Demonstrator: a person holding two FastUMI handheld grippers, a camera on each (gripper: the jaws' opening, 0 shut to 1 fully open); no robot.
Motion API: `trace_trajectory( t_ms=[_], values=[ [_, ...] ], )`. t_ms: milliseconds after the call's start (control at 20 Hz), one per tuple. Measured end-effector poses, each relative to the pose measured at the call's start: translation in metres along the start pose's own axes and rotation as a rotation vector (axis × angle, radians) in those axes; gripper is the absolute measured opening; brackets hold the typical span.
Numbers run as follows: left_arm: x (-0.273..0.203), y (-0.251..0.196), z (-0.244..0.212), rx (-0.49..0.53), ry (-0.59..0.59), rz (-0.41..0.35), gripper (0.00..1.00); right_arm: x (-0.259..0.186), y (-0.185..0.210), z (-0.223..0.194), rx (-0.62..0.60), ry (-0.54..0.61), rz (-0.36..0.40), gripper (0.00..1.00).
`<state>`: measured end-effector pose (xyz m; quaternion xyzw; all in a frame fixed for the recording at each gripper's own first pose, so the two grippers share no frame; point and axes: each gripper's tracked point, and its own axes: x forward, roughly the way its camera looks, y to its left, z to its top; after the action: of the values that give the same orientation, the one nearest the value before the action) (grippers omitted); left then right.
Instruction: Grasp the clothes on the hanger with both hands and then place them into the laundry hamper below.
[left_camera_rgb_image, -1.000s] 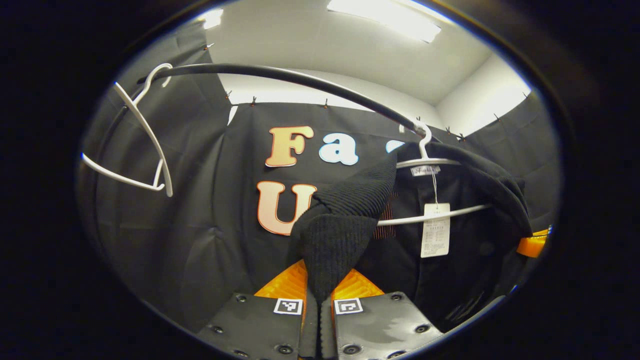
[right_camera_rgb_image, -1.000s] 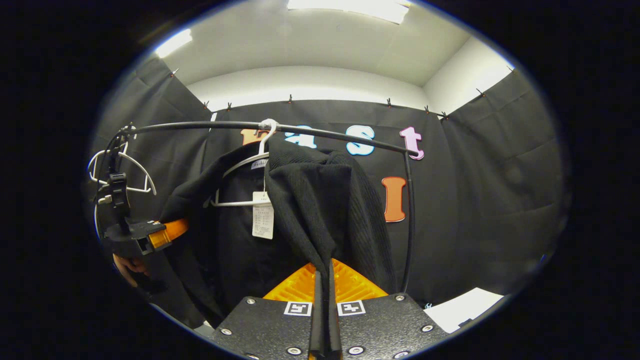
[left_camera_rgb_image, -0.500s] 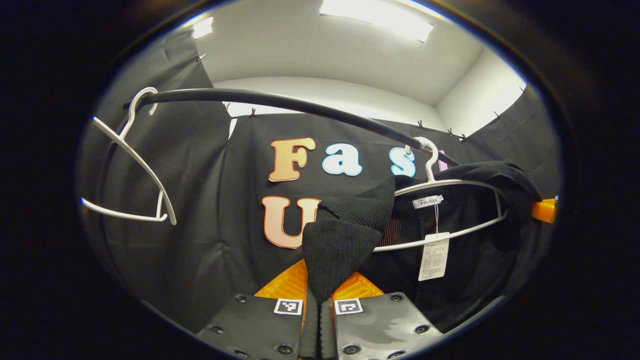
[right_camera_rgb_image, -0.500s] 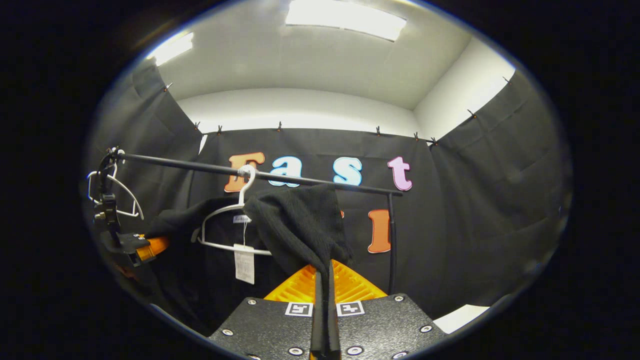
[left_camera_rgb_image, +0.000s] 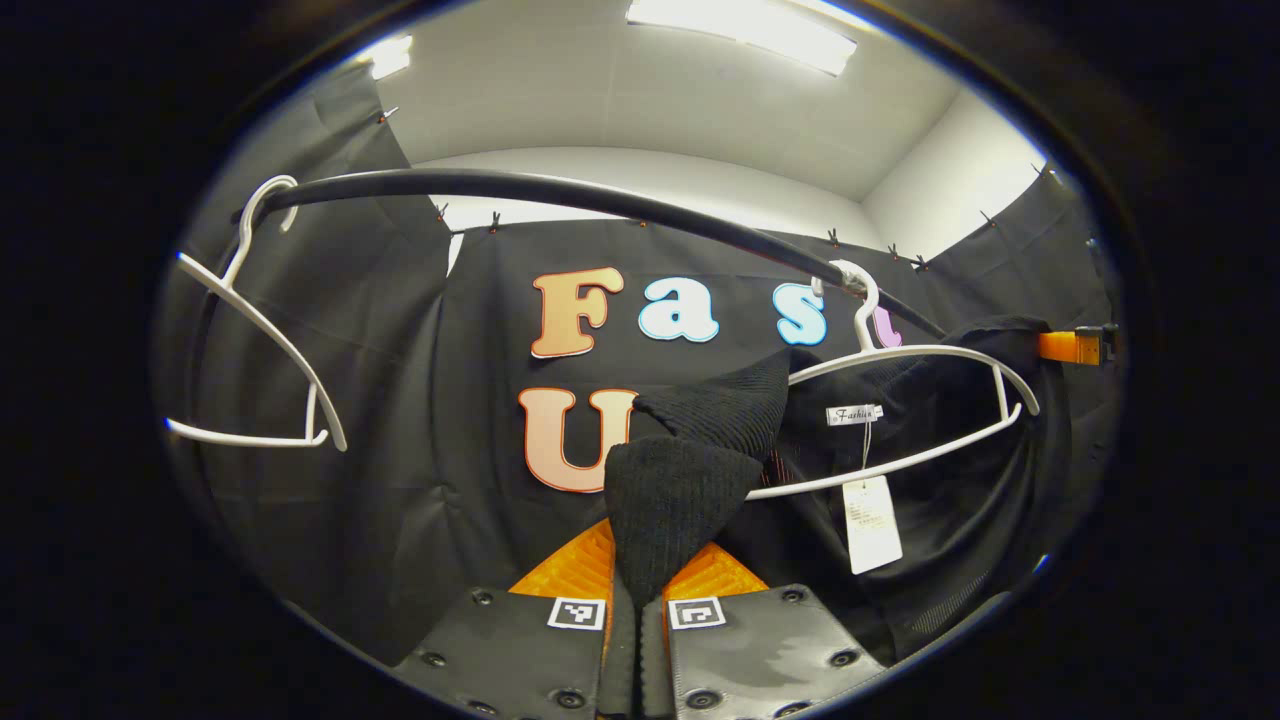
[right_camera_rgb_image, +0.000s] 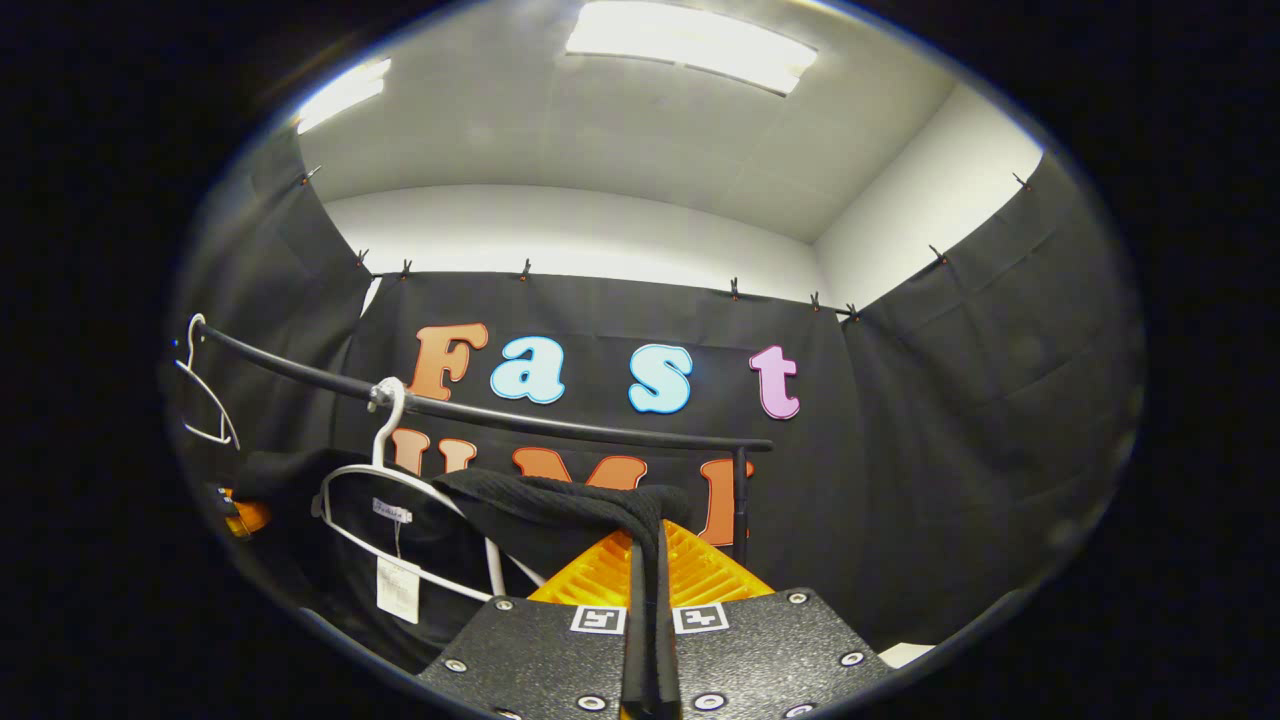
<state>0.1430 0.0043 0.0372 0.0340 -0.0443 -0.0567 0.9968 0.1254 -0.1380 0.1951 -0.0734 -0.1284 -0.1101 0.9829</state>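
Two white hangers are counted on one black rail: an empty hanger at the rail's far end and a second hanger, from which the one black knit garment has been lifted off at both shoulders. One paper tag is seen dangling from the garment's collar.

Left tool: fingers drawn together, clamped on a fold of the garment's ribbed shoulder, the cloth bunched up between them.

Right tool: fingers likewise pressed together on the garment's other shoulder, the knit stretched flat towards the second hanger.

In the left gripper view the right tool is glimpsed at the edge, beside the hanger's end. In the right gripper view the rail's upright post and the empty hanger far off are seen.
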Motion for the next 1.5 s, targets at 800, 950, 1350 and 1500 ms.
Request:
trace_trajectory(
  t_ms=[800,950,1350,1500],
  values=[
    [0.058,0.049,0.018,0.044,-0.012,0.15,0.1,-0.024,0.053,-0.14,-0.051,0.23,0.101,0.02],
    [0.073,0.069,0.004,0.067,0.028,0.192,0.12,-0.041,0.073,-0.148,-0.041,0.25,0.139,0.02],
    [0.056,0.105,-0.051,0.086,0.153,0.236,0.1,-0.076,0.106,-0.168,0.015,0.309,0.201,0.02],
    [0.041,0.11,-0.063,0.103,0.183,0.247,0.1,-0.085,0.119,-0.174,0.035,0.327,0.23,0.02]
  ],
)
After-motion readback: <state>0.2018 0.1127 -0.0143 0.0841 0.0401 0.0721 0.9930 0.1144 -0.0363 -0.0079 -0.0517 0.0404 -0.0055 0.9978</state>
